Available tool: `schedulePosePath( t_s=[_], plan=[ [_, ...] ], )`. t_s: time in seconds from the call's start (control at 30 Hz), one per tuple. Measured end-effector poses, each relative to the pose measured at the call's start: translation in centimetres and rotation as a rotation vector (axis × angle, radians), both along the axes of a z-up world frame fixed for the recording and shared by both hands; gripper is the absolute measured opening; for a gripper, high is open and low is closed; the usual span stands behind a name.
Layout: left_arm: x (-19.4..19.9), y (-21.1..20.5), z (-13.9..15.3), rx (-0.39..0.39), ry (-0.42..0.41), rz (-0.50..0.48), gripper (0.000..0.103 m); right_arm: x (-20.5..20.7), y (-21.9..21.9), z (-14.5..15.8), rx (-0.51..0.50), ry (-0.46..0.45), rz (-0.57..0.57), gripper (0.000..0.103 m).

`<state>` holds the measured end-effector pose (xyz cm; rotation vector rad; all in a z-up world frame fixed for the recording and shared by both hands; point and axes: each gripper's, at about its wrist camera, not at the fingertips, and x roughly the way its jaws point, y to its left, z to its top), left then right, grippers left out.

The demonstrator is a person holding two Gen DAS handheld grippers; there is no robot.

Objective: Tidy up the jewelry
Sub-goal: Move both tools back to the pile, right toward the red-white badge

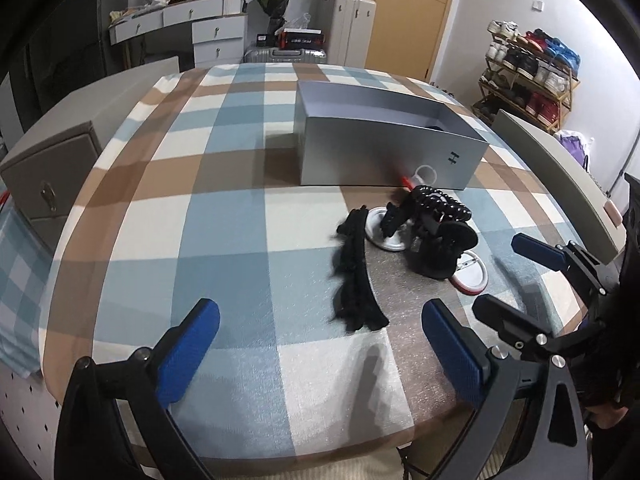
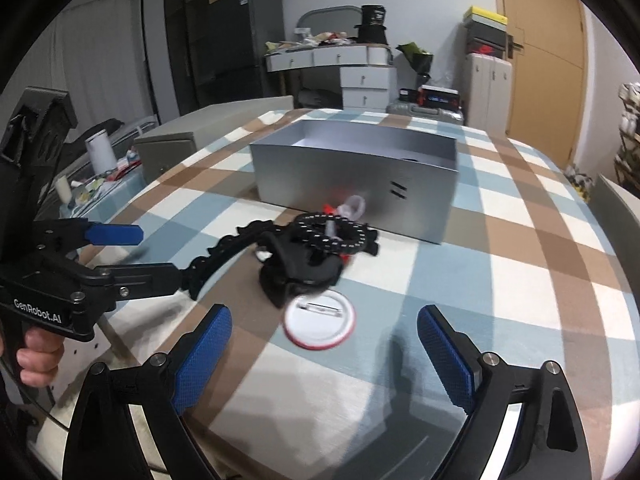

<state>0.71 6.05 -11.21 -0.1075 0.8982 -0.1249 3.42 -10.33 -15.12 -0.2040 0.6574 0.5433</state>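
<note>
A checked tablecloth [image 1: 224, 216] in blue, brown and white is spread over the table. At eleven o'clock of the left wrist view a white drawer desk [image 1: 192, 24] is seen against the far wall, with a silver suitcase [image 1: 286, 56] beside it. A wooden door [image 1: 420, 12] is seen at one o'clock, and a shoe rack [image 1: 528, 76] loaded with shoes at two o'clock.
</note>
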Motion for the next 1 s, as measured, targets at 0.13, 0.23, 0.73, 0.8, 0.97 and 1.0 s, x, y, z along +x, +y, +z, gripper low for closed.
schedulePosePath(
  t_s=[0.13, 0.23, 0.73, 0.8, 0.97, 1.0],
  plan=[
    [-0.2, 0.0, -0.1, -0.009, 0.005, -0.003, 0.099, 0.4, 0.6, -0.4, -0.031, 0.003, -0.010, 0.086],
    [-0.3, 0.0, -0.2, -0.005, 0.005, -0.009, 0.099, 0.8, 0.6, -0.6, -0.037, 0.018, -0.021, 0.080],
    [-0.3, 0.4, 0.0, 0.014, 0.007, 0.002, 0.099, 0.3, 1.7, -1.0, -0.084, -0.026, 0.025, 0.041],
    [-0.2, 0.4, 0.1, 0.011, 0.006, 0.005, 0.099, 0.3, 1.7, -1.0, -0.076, -0.025, 0.030, 0.041],
    [-0.1, 0.8, 0.2, 0.013, 0.009, 0.015, 0.099, 0.4, 1.2, -0.9, -0.040, -0.015, 0.025, 0.041],
    [0.0, 0.9, 0.2, 0.011, 0.010, 0.017, 0.099, 0.4, 1.1, -0.8, -0.030, -0.012, 0.023, 0.041]
  ],
)
